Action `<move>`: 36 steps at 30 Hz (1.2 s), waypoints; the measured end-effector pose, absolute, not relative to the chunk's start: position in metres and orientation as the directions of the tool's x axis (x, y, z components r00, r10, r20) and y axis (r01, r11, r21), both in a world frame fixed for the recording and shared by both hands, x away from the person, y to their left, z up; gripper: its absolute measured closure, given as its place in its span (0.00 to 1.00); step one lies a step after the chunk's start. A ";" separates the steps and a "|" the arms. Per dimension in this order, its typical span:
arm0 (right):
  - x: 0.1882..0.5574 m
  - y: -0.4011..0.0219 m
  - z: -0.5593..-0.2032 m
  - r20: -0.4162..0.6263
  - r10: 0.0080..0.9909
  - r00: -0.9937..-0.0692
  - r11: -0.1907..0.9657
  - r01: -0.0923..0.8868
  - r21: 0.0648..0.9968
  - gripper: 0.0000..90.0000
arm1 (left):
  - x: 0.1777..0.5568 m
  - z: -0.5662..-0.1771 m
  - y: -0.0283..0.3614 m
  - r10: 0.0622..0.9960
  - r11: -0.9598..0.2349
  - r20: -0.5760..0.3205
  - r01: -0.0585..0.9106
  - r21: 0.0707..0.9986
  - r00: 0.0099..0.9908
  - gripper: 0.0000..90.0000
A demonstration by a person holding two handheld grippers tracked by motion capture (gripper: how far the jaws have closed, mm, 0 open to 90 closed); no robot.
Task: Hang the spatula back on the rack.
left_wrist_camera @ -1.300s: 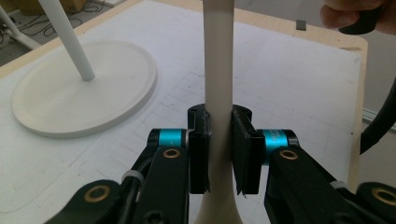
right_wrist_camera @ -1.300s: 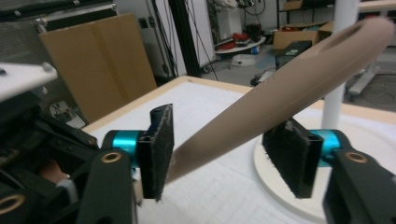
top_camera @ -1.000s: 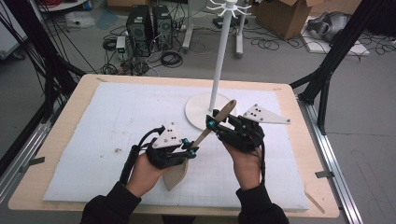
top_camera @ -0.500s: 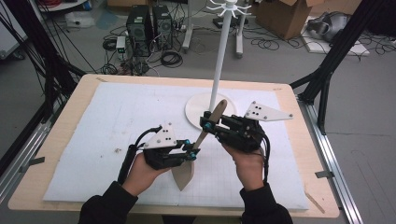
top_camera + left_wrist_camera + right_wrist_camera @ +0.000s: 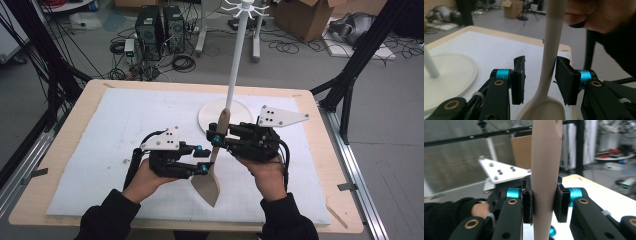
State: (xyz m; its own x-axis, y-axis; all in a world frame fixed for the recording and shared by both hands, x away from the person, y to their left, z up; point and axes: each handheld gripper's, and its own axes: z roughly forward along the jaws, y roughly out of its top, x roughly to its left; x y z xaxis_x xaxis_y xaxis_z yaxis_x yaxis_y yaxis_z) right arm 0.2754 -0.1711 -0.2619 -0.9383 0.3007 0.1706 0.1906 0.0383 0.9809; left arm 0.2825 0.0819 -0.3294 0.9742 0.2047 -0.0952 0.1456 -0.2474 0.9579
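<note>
A beige wooden spatula [image 5: 214,155] stands nearly upright above the white mat, blade [image 5: 207,186] down and handle tip up. My right gripper [image 5: 216,137] is shut on the upper handle [image 5: 545,170]; its jaws have just been closing, and both pads now press the wood. My left gripper [image 5: 201,160] is open around the spatula's neck [image 5: 549,57]. Its jaws have just been opening: the left pad [image 5: 518,80] stands clear, and the right pad sits close beside the neck.
A white stand with a round base [image 5: 239,114] and a tall pole [image 5: 236,65] stands just behind the grippers. The white mat [image 5: 125,125] covers a wooden table [image 5: 80,100]. Computers, cables and boxes lie on the floor beyond.
The spatula has swung from tilted to nearly upright. The left jaws have opened off its neck, and the right jaws have closed on the handle.
</note>
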 end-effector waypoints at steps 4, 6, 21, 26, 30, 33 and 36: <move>0.276 -0.170 -0.261 0.165 0.228 -0.960 0.044 0.179 0.983 0.82 | 0.282 -0.329 0.077 0.087 -0.221 -0.110 0.127 0.967 0.990 0.64; 0.275 -0.168 -0.261 0.146 0.166 -0.975 0.061 0.158 0.985 0.82 | 0.282 -0.331 0.074 0.018 -0.208 -0.125 0.126 0.970 0.992 0.64; 0.279 -0.171 -0.270 0.155 0.028 -0.987 0.060 0.157 0.986 0.82 | 0.282 -0.335 0.069 -0.057 -0.206 -0.123 0.109 0.972 0.991 0.86; 0.279 -0.174 -0.273 0.160 0.052 -0.986 0.034 0.161 0.986 0.82 | 0.278 -0.335 0.066 -0.009 -0.211 -0.096 0.091 0.973 0.995 0.87; 0.277 -0.178 -0.274 0.165 0.162 -0.973 -0.006 0.166 0.986 0.58 | 0.278 -0.335 0.065 0.094 -0.232 -0.092 0.112 0.966 0.991 0.87; 0.272 -0.186 -0.274 0.138 0.320 -0.937 -0.014 0.142 0.990 0.43 | 0.282 -0.334 0.066 0.174 -0.211 -0.109 0.145 0.967 0.979 0.87; 0.267 -0.196 -0.277 0.101 0.431 -0.897 0.014 0.119 0.993 0.41 | 0.287 -0.331 0.067 0.230 -0.204 -0.124 0.173 0.964 0.965 0.87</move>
State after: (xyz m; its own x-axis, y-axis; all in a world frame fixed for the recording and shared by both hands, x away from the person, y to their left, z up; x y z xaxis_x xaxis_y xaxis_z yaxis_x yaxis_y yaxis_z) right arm 0.2671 -0.1956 -0.2772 -0.8969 0.4305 0.1013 0.1188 0.0140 0.9928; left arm 0.2868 0.0674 -0.3308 0.9652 0.2302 -0.1244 0.1728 -0.2041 0.9636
